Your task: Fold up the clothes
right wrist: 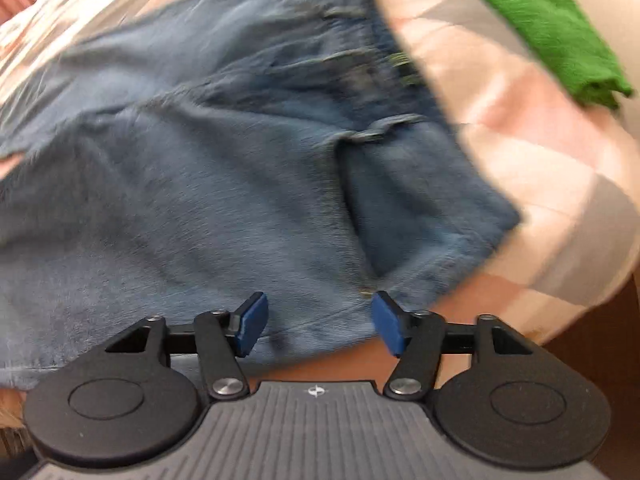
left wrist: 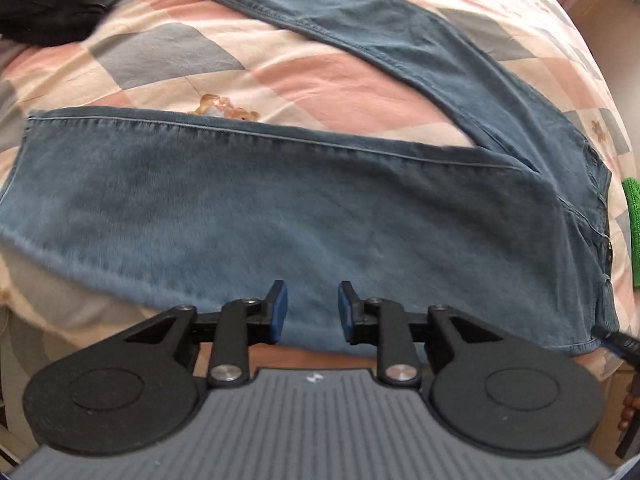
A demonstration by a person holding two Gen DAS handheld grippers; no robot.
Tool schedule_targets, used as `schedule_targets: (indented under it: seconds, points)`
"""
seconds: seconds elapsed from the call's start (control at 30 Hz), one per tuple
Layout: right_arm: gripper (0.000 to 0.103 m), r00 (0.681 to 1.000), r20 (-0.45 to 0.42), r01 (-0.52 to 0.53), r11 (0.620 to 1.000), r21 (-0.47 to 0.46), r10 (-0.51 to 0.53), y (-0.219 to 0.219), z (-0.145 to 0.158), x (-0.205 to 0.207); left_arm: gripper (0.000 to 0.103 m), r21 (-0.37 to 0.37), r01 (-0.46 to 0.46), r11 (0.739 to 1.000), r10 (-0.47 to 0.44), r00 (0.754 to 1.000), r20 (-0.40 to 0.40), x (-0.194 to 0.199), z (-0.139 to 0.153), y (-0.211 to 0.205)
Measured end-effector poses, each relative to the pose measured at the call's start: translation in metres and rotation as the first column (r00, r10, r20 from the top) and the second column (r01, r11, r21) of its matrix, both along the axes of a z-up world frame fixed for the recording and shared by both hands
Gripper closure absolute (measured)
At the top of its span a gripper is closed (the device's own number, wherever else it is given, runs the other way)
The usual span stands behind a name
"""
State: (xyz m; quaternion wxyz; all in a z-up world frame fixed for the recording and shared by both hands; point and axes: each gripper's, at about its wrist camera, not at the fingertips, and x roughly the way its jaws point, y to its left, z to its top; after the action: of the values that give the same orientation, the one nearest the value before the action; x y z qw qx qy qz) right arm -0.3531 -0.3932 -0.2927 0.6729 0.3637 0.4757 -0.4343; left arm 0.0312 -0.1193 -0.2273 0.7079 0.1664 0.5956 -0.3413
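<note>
Blue jeans (left wrist: 248, 208) lie spread on a bed, one leg flat across the near side and the other leg (left wrist: 360, 20) angled away toward the far left. My left gripper (left wrist: 313, 312) hangs open over the near leg's lower edge, with a narrow gap between its blue pads and nothing in it. In the blurred right wrist view, the jeans' waist end (right wrist: 248, 184) with belt loops and a pocket fills the frame. My right gripper (right wrist: 320, 324) stands open above the waist end's near edge, holding nothing.
The bed has a pink, grey and cream checked cover (left wrist: 192, 60). A black garment (left wrist: 48, 0) lies at the far left corner. A green cloth (right wrist: 552, 32) lies on the bed beyond the jeans' waist. The bed's near edge drops to a brown floor (right wrist: 592, 340).
</note>
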Motion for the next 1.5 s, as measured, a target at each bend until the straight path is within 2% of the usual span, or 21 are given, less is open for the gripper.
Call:
schedule_targets:
  seconds: [0.07,0.13,0.17,0.2,0.37,0.47,0.7,0.8,0.97,1.27,1.5]
  points:
    - [0.033,0.999,0.044,-0.025,0.999,-0.022,0.026,-0.005,0.007,-0.010,0.074,0.003,-0.006,1.000,0.006,1.000,0.012,-0.018,0.005,0.000]
    - [0.029,0.997,0.015,-0.080,0.997,-0.012,0.080,-0.012,0.001,-0.013,0.074,0.015,-0.006,1.000,0.005,1.000,0.028,-0.037,0.010,-0.002]
    - [0.029,0.994,-0.023,-0.109,0.994,0.022,0.109,-0.015,-0.007,-0.013,0.074,0.030,-0.001,1.000,0.000,0.999,0.044,-0.047,0.013,-0.003]
    - [0.029,0.993,-0.021,-0.117,0.992,0.038,0.118,-0.017,-0.007,-0.012,0.074,0.042,0.009,0.999,-0.011,0.998,0.067,-0.057,0.018,-0.004]
    - [0.028,0.990,0.075,-0.123,0.990,0.070,0.118,-0.018,0.016,-0.009,0.066,0.043,0.060,0.997,-0.066,0.987,0.149,-0.095,0.046,-0.006]
    - [0.020,0.980,0.127,-0.160,0.986,0.054,0.152,-0.013,0.042,0.002,0.059,0.017,0.078,0.997,-0.080,0.981,0.175,-0.107,0.064,-0.008]
    - [0.017,0.950,0.249,-0.206,0.978,0.038,0.191,0.007,0.095,0.012,0.055,0.017,0.137,0.990,-0.138,0.962,0.234,-0.124,0.093,-0.030]
    - [0.014,0.940,0.260,-0.235,0.972,0.020,0.221,0.018,0.113,0.013,0.049,0.004,0.141,0.990,-0.138,0.957,0.256,-0.128,0.104,-0.033]
    - [0.012,0.928,0.268,-0.268,0.963,0.000,0.258,0.030,0.130,0.014,0.048,-0.014,0.122,0.992,-0.114,0.957,0.268,-0.128,0.114,-0.027]
    - [0.011,0.927,0.237,-0.304,0.953,0.015,0.292,0.040,0.128,0.021,0.042,0.006,0.072,0.997,-0.071,0.961,0.268,-0.125,0.112,-0.002]
    - [0.010,0.936,0.195,-0.306,0.951,0.044,0.292,0.047,0.121,0.020,0.042,0.044,0.043,0.998,-0.053,0.962,0.267,-0.122,0.104,0.020]
